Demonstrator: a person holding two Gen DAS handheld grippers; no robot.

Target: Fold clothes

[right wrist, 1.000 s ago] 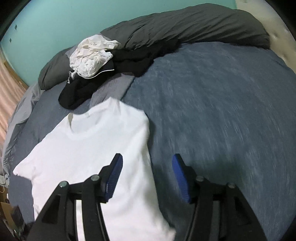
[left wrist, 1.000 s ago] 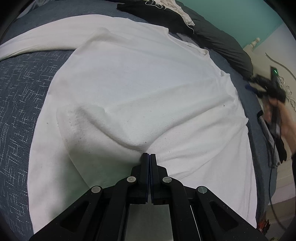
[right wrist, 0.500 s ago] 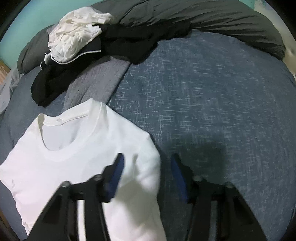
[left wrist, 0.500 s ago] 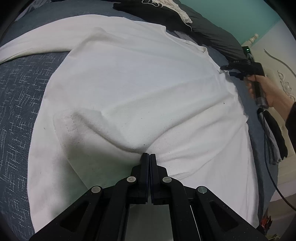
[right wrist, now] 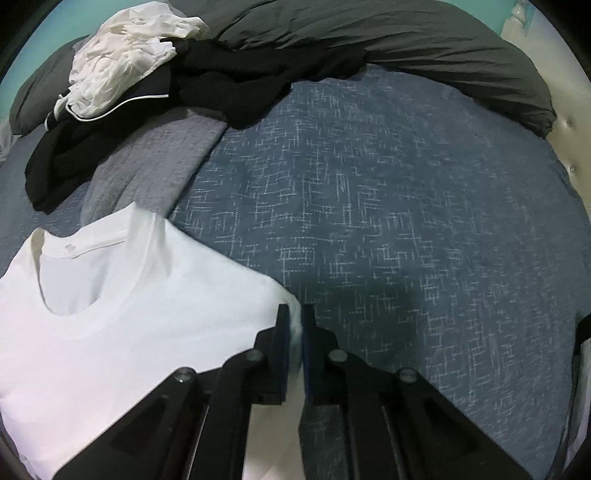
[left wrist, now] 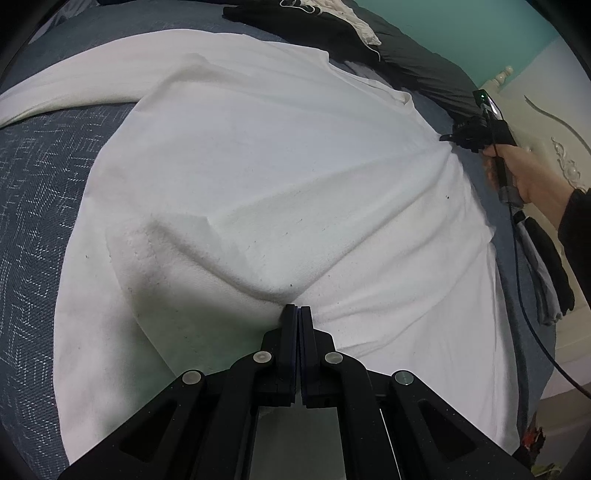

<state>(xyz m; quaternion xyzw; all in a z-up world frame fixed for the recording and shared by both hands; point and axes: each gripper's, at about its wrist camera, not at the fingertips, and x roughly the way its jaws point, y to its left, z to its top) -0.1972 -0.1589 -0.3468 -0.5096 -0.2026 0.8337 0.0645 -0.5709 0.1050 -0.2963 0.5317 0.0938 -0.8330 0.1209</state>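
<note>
Blue patterned bed (right wrist: 406, 206), teal wall (left wrist: 480, 33)

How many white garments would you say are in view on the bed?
2: a white T-shirt spread flat on the blue bedspread, and a crumpled white garment on the dark clothes pile. Others may be hidden in the pile.

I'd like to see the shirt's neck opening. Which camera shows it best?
The right wrist view: the collar faces the camera, open and whole, near the right gripper pinching the shirt. The left wrist view shows mostly the shirt's body; its collar is only a far edge.
</note>
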